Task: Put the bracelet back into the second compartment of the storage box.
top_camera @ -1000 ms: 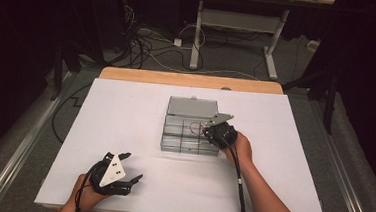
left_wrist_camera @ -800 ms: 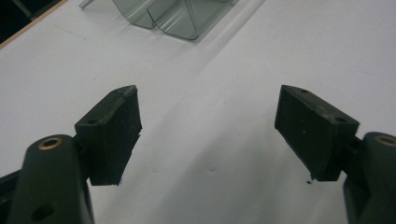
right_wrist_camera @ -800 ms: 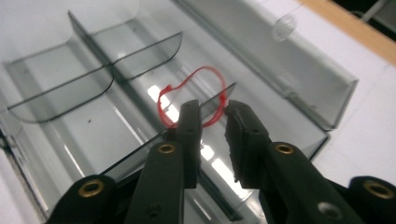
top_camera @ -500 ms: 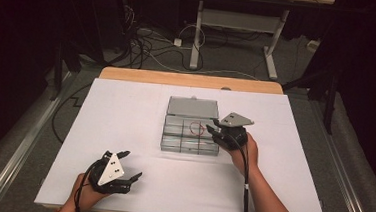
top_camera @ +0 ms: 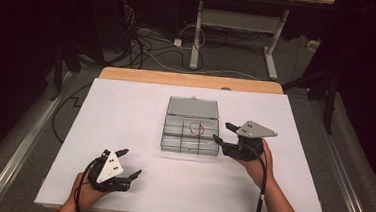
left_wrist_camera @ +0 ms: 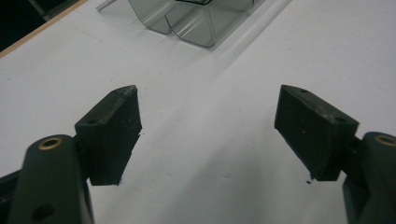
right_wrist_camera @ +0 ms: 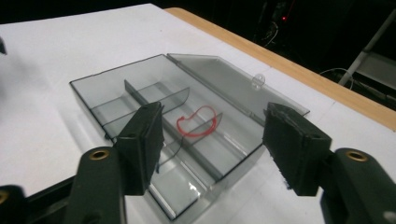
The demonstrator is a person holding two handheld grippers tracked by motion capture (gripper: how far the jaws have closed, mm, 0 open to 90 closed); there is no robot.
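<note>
Two grippers show in the high view, one at each lower side of the frame. The right gripper [top_camera: 223, 131] sits right of centre, its jaws pointing left toward the clear compartment box [top_camera: 190, 145], which lies at mid-frame on the white table [top_camera: 125, 111] with its lid [top_camera: 194, 108] folded back flat toward the top of the frame. A red rubber band [top_camera: 196, 128] lies in an upper-row compartment near the middle of the box. The right jaws have just been opening and stand wide with nothing between them; their tips are just beside the box's right edge.

From the right gripper view, the red rubber band [right_wrist_camera: 198, 123] sits at the picture's centre, beyond and between the two black fingers [right_wrist_camera: 144, 135], on the box floor and well clear of both pads.

At the lower left of the high view, the left gripper [top_camera: 132, 163] rests near the table's front edge, well apart from the box. Its own view shows the fingers [left_wrist_camera: 114, 126] spread wide over bare table, holding nothing, with a box corner [left_wrist_camera: 196, 21] at the top of the picture.
</note>
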